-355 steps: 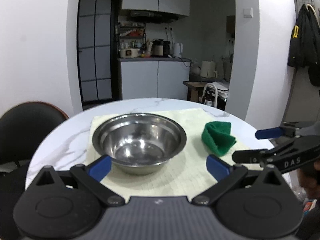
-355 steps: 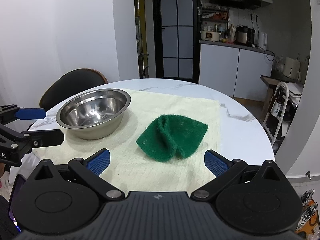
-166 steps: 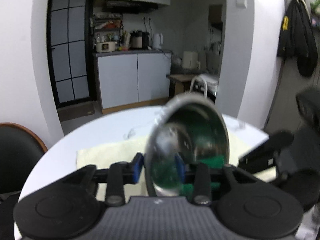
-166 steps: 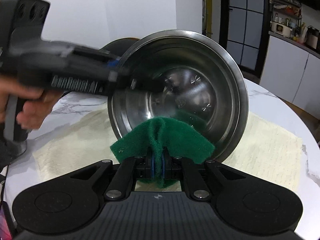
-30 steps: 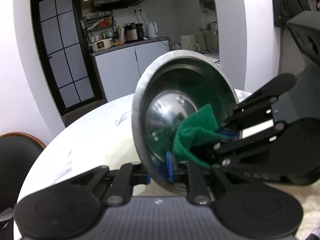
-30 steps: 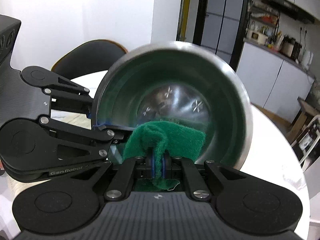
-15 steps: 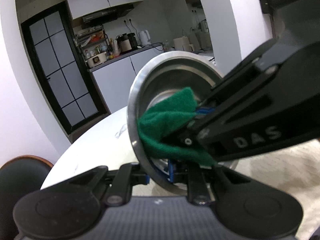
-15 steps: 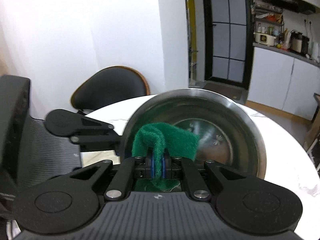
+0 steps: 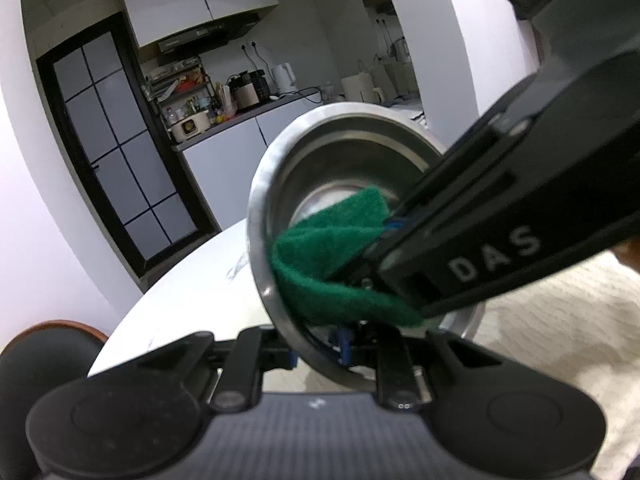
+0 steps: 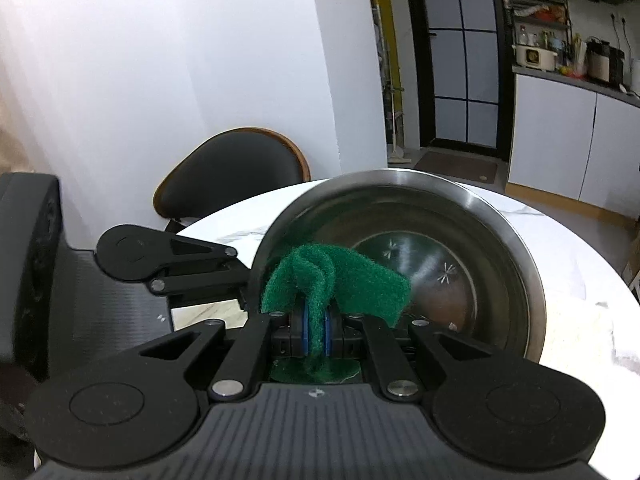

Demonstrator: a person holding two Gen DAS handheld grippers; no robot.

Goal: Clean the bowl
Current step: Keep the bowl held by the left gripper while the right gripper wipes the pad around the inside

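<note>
My left gripper is shut on the rim of the steel bowl and holds it tilted on edge above the table, its opening towards the right gripper. My right gripper is shut on a folded green scouring pad. The pad lies against the bowl's near left rim and inner wall. In the left wrist view the pad laps over the bowl's lower left rim, and the right gripper's black body fills the right side.
A round white marble table lies below, with a cream cloth on it. A black chair stands at the table's far left edge. Kitchen cabinets and a dark glazed door are in the background.
The right gripper has drawn the pad a little further out over the bowl's left rim. The bowl stays clamped and tilted, with a slightly steeper view from both cameras.
</note>
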